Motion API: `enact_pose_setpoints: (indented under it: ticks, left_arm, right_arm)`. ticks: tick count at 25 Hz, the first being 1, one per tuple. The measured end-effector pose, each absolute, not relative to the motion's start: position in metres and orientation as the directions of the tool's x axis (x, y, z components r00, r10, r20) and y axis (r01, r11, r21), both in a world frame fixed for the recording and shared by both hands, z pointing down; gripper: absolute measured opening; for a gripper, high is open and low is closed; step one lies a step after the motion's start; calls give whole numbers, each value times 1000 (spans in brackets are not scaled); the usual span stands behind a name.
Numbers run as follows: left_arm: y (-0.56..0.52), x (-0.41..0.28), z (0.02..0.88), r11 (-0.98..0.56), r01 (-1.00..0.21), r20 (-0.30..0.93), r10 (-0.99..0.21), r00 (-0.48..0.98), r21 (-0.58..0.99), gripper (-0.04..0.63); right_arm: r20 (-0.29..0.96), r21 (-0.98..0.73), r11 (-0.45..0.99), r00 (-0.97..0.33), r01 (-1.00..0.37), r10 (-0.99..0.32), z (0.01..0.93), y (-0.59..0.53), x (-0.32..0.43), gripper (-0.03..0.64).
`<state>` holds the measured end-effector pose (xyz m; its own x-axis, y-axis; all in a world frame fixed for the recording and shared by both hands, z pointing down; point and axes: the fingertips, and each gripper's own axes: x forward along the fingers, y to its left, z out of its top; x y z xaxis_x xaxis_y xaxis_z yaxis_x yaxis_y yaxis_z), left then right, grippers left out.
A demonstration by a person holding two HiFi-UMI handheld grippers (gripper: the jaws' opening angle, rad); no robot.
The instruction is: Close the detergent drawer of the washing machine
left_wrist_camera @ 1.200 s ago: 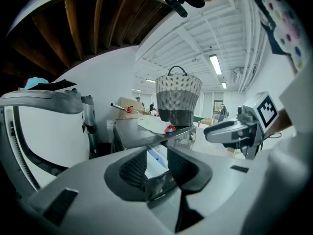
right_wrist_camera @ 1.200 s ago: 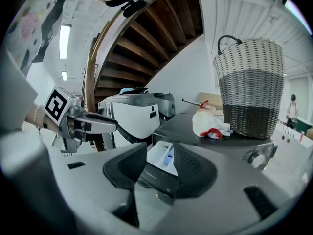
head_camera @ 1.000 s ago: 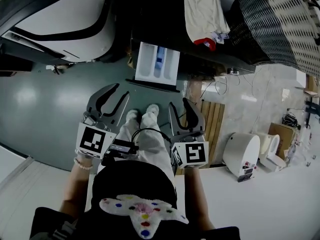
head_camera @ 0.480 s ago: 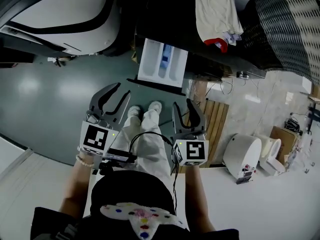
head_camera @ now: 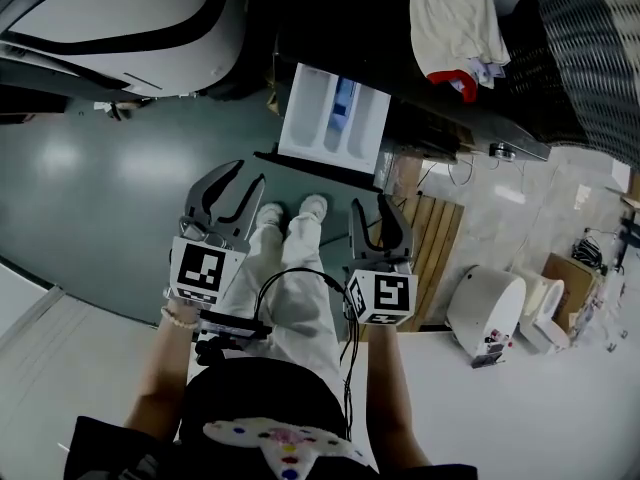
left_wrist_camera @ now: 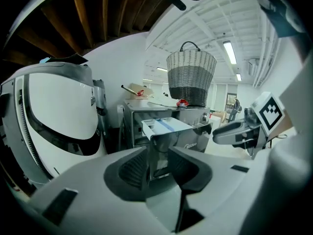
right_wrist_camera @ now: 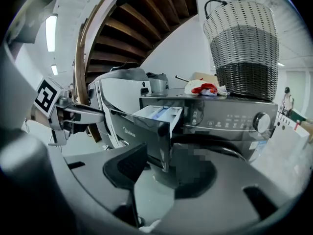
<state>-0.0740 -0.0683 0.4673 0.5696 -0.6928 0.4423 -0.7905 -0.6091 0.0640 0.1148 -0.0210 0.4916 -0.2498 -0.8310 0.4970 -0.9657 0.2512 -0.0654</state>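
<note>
The white detergent drawer (head_camera: 333, 120) sticks out of the dark washing machine (head_camera: 340, 28), with a blue insert in its middle compartment. Both grippers hang in front of it and below it, touching nothing. My left gripper (head_camera: 243, 182) is open, and in its own view the drawer (left_wrist_camera: 164, 126) shows beyond its jaws (left_wrist_camera: 159, 166). My right gripper (head_camera: 367, 208) is open too, and the drawer's dark front panel (right_wrist_camera: 146, 131) stands just past its jaws (right_wrist_camera: 159, 173). Each gripper shows in the other's view: the right gripper (left_wrist_camera: 239, 131) and the left gripper (right_wrist_camera: 73, 114).
A woven basket (head_camera: 590, 48) and a crumpled cloth (head_camera: 455, 18) sit on top of the machine. A big white rounded panel with a black band (head_camera: 130, 18) stands at the left. The person's legs and shoes (head_camera: 290, 218) are between the grippers. A white bin (head_camera: 485, 308) and wooden slats (head_camera: 425, 248) lie at the right.
The head view has drifted, so the drawer and basket sit further right. Both grippers hold the same open pose and have edged slightly right. The drawer is still pulled out.
</note>
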Motion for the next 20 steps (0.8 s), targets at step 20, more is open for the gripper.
enact_pose_setpoints:
  ticks: [20]
  left_arm:
    - [-80,-66,525,-580,-811,476,-693,542,79,132]
  right_arm:
    - [503,-67,238,-239,-969,-831,530,-29,112,153]
